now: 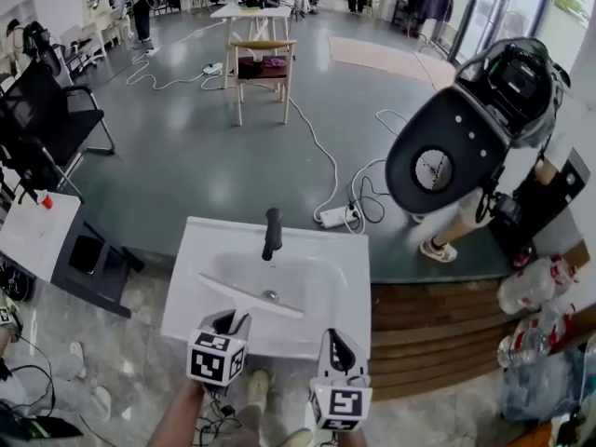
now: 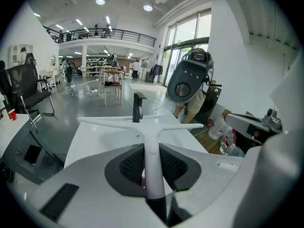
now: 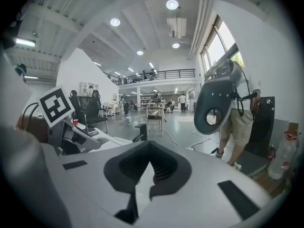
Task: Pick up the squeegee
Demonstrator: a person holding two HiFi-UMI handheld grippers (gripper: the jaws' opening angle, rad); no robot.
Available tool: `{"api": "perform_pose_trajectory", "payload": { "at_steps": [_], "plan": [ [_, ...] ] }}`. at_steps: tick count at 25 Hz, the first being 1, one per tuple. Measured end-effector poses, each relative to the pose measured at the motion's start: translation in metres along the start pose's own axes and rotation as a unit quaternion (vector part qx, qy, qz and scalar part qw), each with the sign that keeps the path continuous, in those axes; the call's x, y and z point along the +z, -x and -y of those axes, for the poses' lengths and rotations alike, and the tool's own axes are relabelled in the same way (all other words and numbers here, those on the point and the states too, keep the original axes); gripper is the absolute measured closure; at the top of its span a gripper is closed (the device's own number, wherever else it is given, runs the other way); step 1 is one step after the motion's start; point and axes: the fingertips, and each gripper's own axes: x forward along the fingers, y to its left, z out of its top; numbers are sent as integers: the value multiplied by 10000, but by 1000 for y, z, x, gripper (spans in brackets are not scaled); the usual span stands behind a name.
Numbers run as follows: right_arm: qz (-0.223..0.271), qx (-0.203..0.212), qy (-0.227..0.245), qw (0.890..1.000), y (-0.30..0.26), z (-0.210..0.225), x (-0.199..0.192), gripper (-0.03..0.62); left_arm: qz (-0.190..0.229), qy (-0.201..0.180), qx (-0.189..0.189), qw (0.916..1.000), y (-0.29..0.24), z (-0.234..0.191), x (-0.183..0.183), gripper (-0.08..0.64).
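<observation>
The squeegee [image 1: 251, 298] is hanging over the sink [image 1: 209, 240], its slim handle clamped in the jaws of the left gripper [image 1: 231, 319] and its long blade reaching toward the faucet [image 1: 272, 234]. Such a narrow hold is probably leaving the blade free to twist, and a knock on the faucet could drop it. The right gripper [image 1: 337, 338] is waiting just beside, jaws slightly apart and empty, where it could bump the handle.

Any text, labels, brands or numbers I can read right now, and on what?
No readable text in any view.
Marker cubes: black-and-white square patterns only, no letters or numbers.
Bottles: labels too blurred to read.
</observation>
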Motion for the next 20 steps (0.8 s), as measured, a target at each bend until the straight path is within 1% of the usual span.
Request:
{"api": "perform_pose_trajectory", "payload": {
  "at_steps": [3, 7, 10, 14, 17, 20],
  "plan": [
    [279, 60, 89, 9996, 17, 2, 17, 595, 471, -2, 124, 9988, 32, 14, 14, 495],
    [590, 210, 180, 9979, 44, 2, 35, 595, 1021, -169, 288, 9942, 74, 38, 26, 494],
    [644, 307, 236, 9972, 68, 0, 42, 594, 1408, -240, 420, 9889, 107, 55, 28, 495],
    [908, 448, 318, 9944, 98, -7, 52, 594, 1926, -390, 545, 9790, 148, 74, 25, 494],
    [992, 475, 362, 9933, 125, -11, 60, 594, 2112, -489, 596, 9744, 174, 89, 16, 494],
    [1054, 540, 371, 9923, 149, -16, 51, 595, 2197, -536, 622, 9721, 197, 101, 2, 494]
  ]
}}
